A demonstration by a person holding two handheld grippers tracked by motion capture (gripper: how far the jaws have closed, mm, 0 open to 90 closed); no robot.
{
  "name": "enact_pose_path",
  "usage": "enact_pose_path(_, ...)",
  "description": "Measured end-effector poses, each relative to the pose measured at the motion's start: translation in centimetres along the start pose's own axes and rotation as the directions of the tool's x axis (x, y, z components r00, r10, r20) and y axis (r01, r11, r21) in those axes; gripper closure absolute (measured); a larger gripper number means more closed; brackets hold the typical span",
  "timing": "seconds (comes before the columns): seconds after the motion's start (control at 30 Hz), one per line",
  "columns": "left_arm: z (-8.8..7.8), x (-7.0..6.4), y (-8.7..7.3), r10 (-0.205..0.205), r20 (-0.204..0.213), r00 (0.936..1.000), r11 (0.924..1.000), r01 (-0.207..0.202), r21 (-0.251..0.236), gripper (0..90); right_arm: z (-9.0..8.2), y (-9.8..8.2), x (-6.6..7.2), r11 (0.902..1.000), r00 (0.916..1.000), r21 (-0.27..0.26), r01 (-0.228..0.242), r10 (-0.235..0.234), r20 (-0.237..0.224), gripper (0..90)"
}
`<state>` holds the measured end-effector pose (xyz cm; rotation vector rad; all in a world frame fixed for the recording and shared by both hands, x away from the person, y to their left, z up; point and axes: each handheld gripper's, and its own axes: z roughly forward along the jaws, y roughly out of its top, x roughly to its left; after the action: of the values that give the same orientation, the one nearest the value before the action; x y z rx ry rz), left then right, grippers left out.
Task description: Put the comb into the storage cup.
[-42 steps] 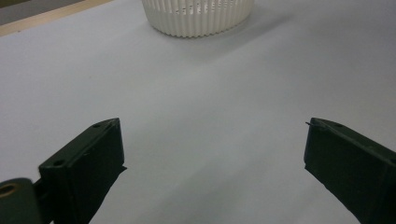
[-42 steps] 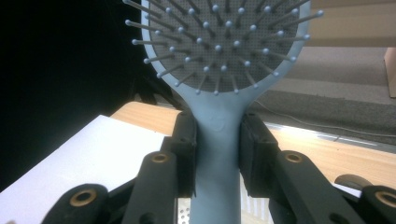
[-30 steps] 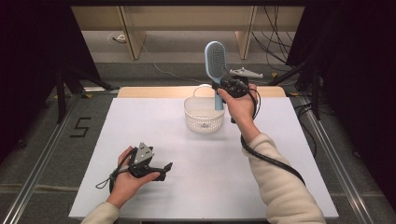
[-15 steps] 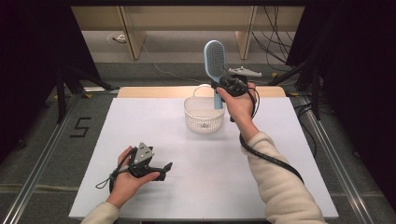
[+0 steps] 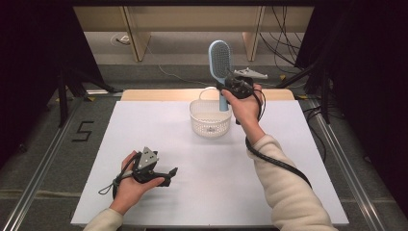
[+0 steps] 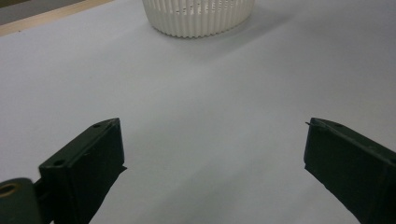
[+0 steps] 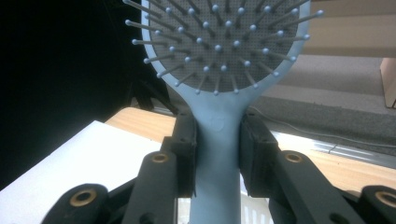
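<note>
Hairbrush (image 7: 219, 121) clamped at the neck by the right gripper (image 7: 218, 154): fingers (image 7: 186, 144) closed partway, pads pressing both sides of the blue handle just below the bristle head. Firm hold, no visible slip.

Long axis near vertical. Bristle head up, bristles facing the right gripper's camera; handle end points down. In the high view the brush (image 5: 220, 62) stands over the far-right rim of the white basket (image 5: 210, 126), with the handle's lower end at or just inside the rim. Can't tell if it touches the basket wall or floor.

Key relation: the basket lies directly below the fingers, along the brush's own axis. My read: the next move is a straight drop or lower-and-release, no reorientation needed. Risk: the top-heavy head may tip the brush over the rim, or tip the light basket.

Left gripper (image 5: 166, 174) rests low on the white counter (image 5: 144, 120) at near left, fingers (image 6: 88, 163) spread wide, nothing between them. It points toward the basket (image 6: 198, 18), well apart from it. Right hand (image 5: 245, 103) is far nearer and owns the job.
</note>
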<state>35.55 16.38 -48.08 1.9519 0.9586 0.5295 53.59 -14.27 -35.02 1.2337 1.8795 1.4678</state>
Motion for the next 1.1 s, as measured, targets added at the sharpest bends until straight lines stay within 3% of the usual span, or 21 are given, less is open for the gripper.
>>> enact_pose_path(1.1,0.0,0.0,0.0,0.002,-0.001,1.0,1.0,-0.002,0.0,4.4,1.2,-0.9,0.0,0.9956,0.9958,-0.024,0.09,-0.091,-0.014,70.9)
